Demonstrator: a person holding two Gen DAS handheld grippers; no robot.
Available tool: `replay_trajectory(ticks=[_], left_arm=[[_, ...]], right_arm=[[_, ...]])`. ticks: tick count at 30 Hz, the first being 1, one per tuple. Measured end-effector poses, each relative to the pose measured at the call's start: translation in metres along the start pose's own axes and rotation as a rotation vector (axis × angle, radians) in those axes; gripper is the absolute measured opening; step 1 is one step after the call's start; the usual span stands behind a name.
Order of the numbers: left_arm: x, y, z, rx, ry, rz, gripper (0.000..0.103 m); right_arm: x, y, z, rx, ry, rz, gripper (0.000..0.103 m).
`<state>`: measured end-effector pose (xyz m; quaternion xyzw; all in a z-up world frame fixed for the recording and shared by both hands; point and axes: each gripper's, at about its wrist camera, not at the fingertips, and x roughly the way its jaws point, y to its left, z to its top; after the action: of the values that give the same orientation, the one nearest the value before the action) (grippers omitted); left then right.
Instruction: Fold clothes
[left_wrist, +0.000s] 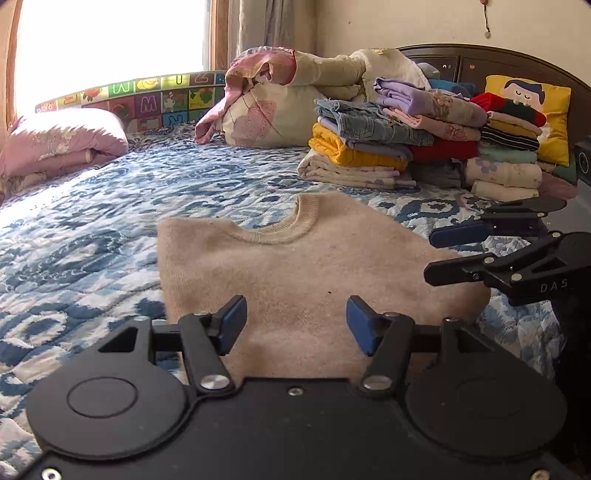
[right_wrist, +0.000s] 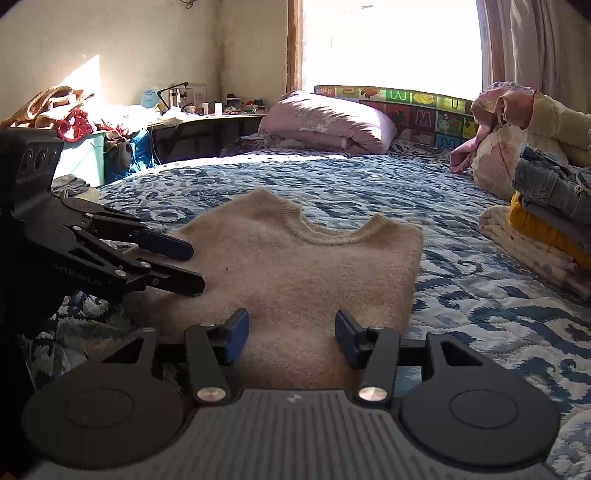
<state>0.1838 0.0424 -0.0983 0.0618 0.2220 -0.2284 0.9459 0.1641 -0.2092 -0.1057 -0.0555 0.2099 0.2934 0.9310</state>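
A beige knitted sweater (left_wrist: 295, 266) (right_wrist: 303, 273) lies flat on the blue-and-white quilt (left_wrist: 110, 229), sleeves tucked in and round collar at the far end. My left gripper (left_wrist: 297, 321) hovers over the sweater's near edge, open, with nothing between its blue pads. In the right wrist view the left gripper (right_wrist: 192, 267) reaches in from the left over the sweater's left side. My right gripper (right_wrist: 291, 332) also stands open over the near edge, gripping no cloth. The left wrist view shows the right gripper (left_wrist: 439, 254) at the sweater's right side.
Stacks of folded clothes (left_wrist: 424, 140) stand at the back right of the bed, before a yellow cushion (left_wrist: 532, 110) and a dark headboard. A bundle of bedding (left_wrist: 280, 103) and a pink rolled quilt (left_wrist: 59, 144) lie along the far side. A cluttered desk (right_wrist: 207, 114) stands beyond the bed.
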Motion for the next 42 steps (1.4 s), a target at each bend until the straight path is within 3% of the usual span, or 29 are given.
replay_trajectory(ticks=[4,9,12,14,17,20,25,28,32,36,39,42], left_arm=[[0.013,0.026,0.018,-0.027,-0.050,0.026,0.060],[0.050,0.058,0.034,-0.023,-0.045,0.019,0.060],[0.071,0.072,0.036,-0.020,-0.027,-0.009,0.060],[0.087,0.081,0.031,-0.068,0.013,-0.052,0.060],[0.099,0.087,0.024,-0.106,0.062,-0.074,0.062],[0.110,0.091,0.018,-0.136,0.110,-0.087,0.062],[0.100,0.085,0.016,-0.139,0.081,-0.073,0.063],[0.073,0.091,0.018,-0.256,0.010,-0.039,0.065],[0.038,0.109,0.008,-0.481,-0.010,-0.041,0.070],[0.022,0.114,-0.007,-0.647,0.040,-0.071,0.072],[0.016,0.106,-0.023,-0.729,0.118,-0.094,0.072],[0.016,0.095,-0.036,-0.787,0.183,-0.116,0.072]], right_arm=[[0.004,-0.015,0.020,-0.066,-0.082,-0.054,0.053],[0.050,-0.040,0.044,-0.119,-0.081,-0.067,0.054],[0.076,-0.059,0.048,-0.102,-0.063,-0.063,0.054],[0.092,-0.072,0.047,-0.065,-0.043,-0.041,0.054],[0.119,-0.086,0.032,0.012,0.068,0.002,0.054],[0.128,-0.096,0.025,0.094,0.101,0.045,0.054],[0.125,-0.090,0.021,0.100,0.092,0.027,0.054],[0.106,-0.084,0.021,0.106,0.035,-0.043,0.060],[0.072,-0.103,0.005,0.409,0.043,-0.006,0.075],[0.048,-0.110,-0.021,0.678,0.056,0.079,0.079],[0.036,-0.101,-0.039,0.796,0.078,0.118,0.081],[0.035,-0.091,-0.045,0.829,0.085,0.143,0.083]])
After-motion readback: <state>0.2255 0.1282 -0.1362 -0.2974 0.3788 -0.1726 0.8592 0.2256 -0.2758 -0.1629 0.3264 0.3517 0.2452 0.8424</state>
